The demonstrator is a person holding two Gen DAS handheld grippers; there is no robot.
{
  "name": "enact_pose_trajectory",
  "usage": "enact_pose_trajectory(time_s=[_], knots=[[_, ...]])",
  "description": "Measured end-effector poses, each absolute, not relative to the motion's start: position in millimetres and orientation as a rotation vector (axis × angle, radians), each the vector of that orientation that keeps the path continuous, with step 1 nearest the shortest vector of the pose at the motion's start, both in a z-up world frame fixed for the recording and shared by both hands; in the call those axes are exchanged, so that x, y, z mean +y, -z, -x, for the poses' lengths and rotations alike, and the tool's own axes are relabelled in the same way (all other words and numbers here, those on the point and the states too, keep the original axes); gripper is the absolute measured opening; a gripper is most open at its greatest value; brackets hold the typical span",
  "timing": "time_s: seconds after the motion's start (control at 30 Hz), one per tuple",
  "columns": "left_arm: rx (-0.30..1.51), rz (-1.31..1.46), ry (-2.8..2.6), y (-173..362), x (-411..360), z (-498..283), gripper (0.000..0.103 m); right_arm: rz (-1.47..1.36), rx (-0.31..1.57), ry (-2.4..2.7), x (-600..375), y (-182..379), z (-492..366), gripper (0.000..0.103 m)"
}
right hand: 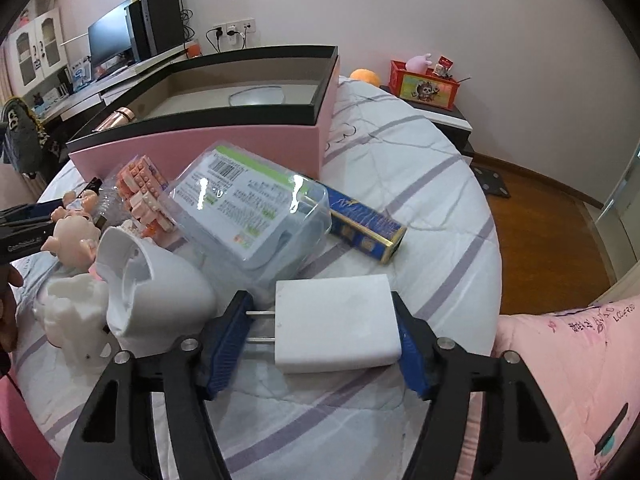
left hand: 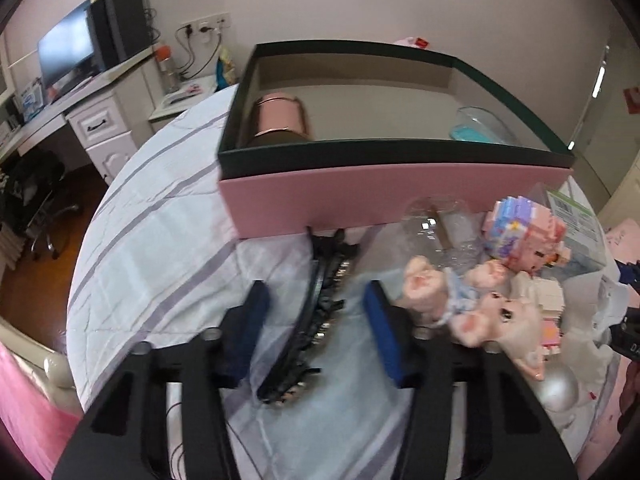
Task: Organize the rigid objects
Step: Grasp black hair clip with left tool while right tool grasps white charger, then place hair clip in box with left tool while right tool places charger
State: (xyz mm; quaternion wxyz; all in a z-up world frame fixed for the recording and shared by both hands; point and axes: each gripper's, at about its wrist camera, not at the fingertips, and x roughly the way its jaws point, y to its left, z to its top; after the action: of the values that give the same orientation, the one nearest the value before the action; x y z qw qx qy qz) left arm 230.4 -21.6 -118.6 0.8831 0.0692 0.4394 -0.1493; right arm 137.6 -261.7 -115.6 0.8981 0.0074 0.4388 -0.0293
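Observation:
A pink box with a dark rim (left hand: 360, 196) (right hand: 224, 140) stands on the round bed and holds a pink cylinder (left hand: 280, 120) and a clear dish (left hand: 484, 124). My left gripper (left hand: 316, 300) is open around a black toothed hair clip (left hand: 316, 312) lying on the sheet in front of the box. My right gripper (right hand: 324, 316) has its jaws on both sides of a white charger plug (right hand: 336, 322); its right pad touches the body and its left pad meets the prongs. Pig figurines (left hand: 492, 312) and a brick-built toy (left hand: 524, 232) lie to the right of the clip.
A clear pack with a label (right hand: 248, 208), a blue and gold tin (right hand: 368, 224), a white broken shell (right hand: 152, 280) and a white figure (right hand: 76, 320) crowd the bed. A desk with a monitor (left hand: 68, 56) stands at the left. A red crate (right hand: 424, 84) sits on a side table.

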Motion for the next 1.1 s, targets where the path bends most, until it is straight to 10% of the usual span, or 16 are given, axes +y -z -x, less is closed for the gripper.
enact_pose_trajectory(time_s=[0.13,1.1], knots=[[0.914,-0.133,0.339,116.4,-26.2,-226.0,0.019,-0.034,0.905,0.055,-265.7,114.2,-135.1,0.067],[0.862,-0.04,0.336,87.2,-1.6,-186.2,0.019,-0.058,0.853,0.053,-269.8,86.0,-109.2,0.067]])
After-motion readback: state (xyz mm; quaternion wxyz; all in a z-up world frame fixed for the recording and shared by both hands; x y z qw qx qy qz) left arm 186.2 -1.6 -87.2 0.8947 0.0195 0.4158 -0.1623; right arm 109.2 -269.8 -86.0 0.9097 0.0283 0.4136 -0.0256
